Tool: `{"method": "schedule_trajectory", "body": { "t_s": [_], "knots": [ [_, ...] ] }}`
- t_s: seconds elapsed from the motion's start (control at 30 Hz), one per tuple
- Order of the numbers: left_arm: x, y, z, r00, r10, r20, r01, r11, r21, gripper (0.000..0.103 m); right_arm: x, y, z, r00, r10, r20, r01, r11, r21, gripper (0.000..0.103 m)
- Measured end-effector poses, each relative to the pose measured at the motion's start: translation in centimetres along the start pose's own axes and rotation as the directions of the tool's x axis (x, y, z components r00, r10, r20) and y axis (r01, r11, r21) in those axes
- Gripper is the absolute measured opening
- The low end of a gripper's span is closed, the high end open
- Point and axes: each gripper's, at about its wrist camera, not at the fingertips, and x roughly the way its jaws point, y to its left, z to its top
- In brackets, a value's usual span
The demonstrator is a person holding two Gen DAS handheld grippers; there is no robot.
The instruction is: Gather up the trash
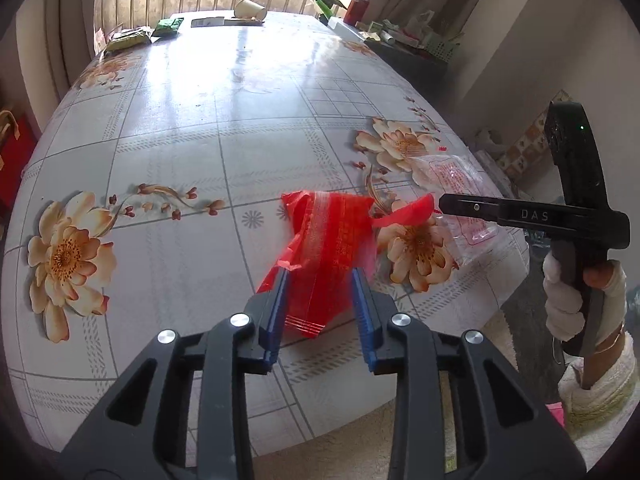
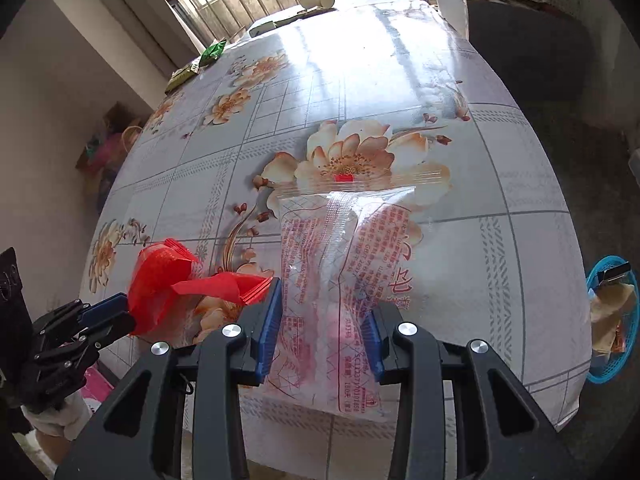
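Observation:
A crumpled red plastic wrapper [image 1: 324,248] lies on the floral tablecloth [image 1: 200,128] near the front edge. My left gripper [image 1: 322,276] is open, its blue fingers on either side of the wrapper; it also shows in the right wrist view [image 2: 116,312]. A clear bag with red print [image 2: 340,292] lies flat to the right of the red wrapper [image 2: 168,280]. My right gripper [image 2: 324,312] is open, its fingers straddling the clear bag's near half. The clear bag also shows in the left wrist view [image 1: 452,176], behind my right gripper [image 1: 444,204].
A blue basket [image 2: 612,320] holding wrappers sits at the table's right edge. A tipped paper cup [image 1: 250,9], green packets [image 1: 168,26] and a yellow-green packet [image 1: 126,38] lie at the far end. A cluttered dark shelf [image 1: 404,46] stands at the right.

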Motion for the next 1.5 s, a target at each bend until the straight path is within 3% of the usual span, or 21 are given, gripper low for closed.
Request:
{"method": "schedule_trajectory", "body": {
  "t_s": [0.17,0.33,0.57,0.67,0.83,1.1,1.5],
  "knots": [
    [-1.0,-0.7,0.3,0.999,-0.008,0.041,0.007,1.000,0.028,0.052,-1.1,-0.5,-2.0,0.999,0.050,0.021,-0.051,0.997,0.055,0.050],
    [0.0,-1.4,1.5,0.999,0.034,0.036,-0.036,0.998,0.057,0.055,-1.2,-0.1,-2.4,0.999,0.034,0.029,-0.036,0.998,0.051,0.059],
    [3.0,-2.5,2.2,0.988,0.154,0.007,-0.154,0.980,0.127,0.056,-0.8,0.8,-2.5,0.999,-0.024,0.035,0.023,0.999,0.041,0.063],
    [3.6,-2.6,2.0,0.986,0.166,-0.006,-0.164,0.978,0.126,0.055,-0.5,1.3,-2.5,0.998,-0.050,0.046,0.048,0.998,0.036,0.063],
    [3.8,-2.6,1.6,0.982,0.188,-0.001,-0.186,0.974,0.126,0.043,-0.3,1.8,-2.9,0.994,-0.085,0.067,0.084,0.996,0.024,0.063],
    [3.8,-2.7,1.5,0.983,0.182,0.001,-0.181,0.976,0.118,0.034,-0.3,2.1,-3.2,0.989,-0.127,0.081,0.125,0.992,0.020,0.050],
    [3.5,-2.8,1.6,0.984,0.177,0.009,-0.177,0.978,0.113,0.030,-1.1,1.0,-3.5,0.993,-0.087,0.086,0.080,0.993,0.082,0.029]
  ]
}}
